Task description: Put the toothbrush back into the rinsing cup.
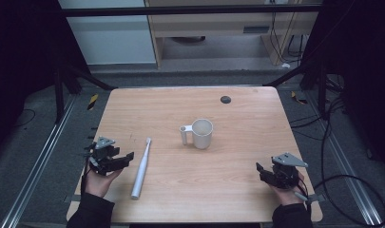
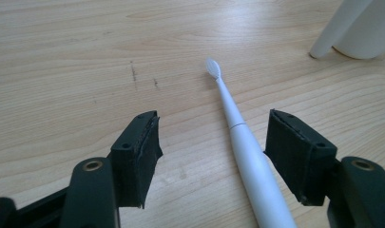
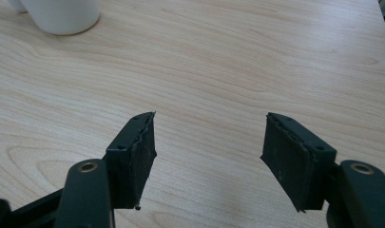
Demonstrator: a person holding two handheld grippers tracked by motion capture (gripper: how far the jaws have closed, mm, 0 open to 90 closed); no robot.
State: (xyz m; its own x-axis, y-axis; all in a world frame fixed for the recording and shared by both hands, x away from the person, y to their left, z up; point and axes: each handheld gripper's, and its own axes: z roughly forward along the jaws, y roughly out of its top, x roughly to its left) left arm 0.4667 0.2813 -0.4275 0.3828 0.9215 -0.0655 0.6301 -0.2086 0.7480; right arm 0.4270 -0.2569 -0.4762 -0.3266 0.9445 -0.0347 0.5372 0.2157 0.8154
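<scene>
Mug [image 2: 356, 28] cropped beyond toothbrush [image 2: 242, 142].

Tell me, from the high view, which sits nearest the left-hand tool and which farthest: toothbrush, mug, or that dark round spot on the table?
From the left tool:
1. Toothbrush, just beside it, toward the table's middle.
2. Mug, at the centre.
3. Dark round spot, near the far edge.

- Toothbrush [image 1: 141, 167] — plain white.
- Mug [image 1: 199, 133] — white as well.
- Desk [image 1: 237, 156] — pale wood with a wavy grain.
- Both claws [image 2: 213, 156] [image 3: 209, 156] — black.
</scene>
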